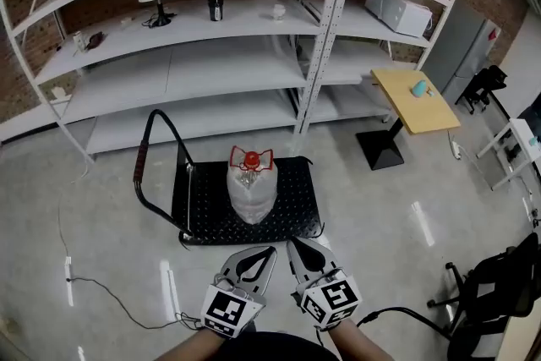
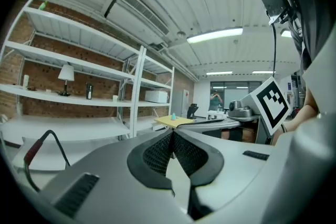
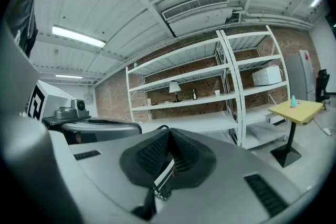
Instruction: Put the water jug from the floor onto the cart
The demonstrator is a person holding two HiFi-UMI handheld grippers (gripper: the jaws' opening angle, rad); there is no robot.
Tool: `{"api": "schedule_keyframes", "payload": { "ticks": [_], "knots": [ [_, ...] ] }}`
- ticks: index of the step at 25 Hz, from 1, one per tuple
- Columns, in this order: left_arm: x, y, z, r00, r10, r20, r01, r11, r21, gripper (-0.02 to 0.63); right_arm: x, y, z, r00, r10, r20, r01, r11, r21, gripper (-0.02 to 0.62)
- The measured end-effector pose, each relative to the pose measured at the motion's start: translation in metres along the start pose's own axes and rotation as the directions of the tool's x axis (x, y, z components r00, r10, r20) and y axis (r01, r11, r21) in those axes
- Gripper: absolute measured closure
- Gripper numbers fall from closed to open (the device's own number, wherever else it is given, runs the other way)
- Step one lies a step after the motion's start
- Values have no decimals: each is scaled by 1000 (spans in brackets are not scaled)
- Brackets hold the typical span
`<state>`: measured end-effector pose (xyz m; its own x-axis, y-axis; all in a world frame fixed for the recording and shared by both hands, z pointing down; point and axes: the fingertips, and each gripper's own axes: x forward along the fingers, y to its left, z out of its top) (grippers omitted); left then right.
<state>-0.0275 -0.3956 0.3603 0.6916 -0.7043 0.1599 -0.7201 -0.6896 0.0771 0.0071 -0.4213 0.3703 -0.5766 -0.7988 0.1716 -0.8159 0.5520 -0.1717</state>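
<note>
The left gripper (image 1: 267, 252) and right gripper (image 1: 293, 245) were found clenched on nothing, near the black studded platform cart (image 1: 297, 211). The clear plastic, red-capped water jug (image 1: 251, 190) was recorded upright on its deck. Placement was judged complete, with nothing outstanding.

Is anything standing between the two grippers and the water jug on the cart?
Nothing visible does. The water jug stands on the cart; only the cart's bare near deck lies between it and the left gripper and right gripper.
</note>
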Motion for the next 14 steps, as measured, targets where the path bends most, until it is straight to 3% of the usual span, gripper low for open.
{"api": "schedule_keyframes", "payload": {
  "ticks": [6,14],
  "knots": [
    [-75,-125,-33,998,31,-45,-32,999,-13,606,-139,49,-30,1000,26,-8,-26,1000,3,594],
    [-146,-226,-30,997,61,-55,-61,998,3,606,-254,98,-43,999,53,-5,-52,999,14,594]
  ]
}}
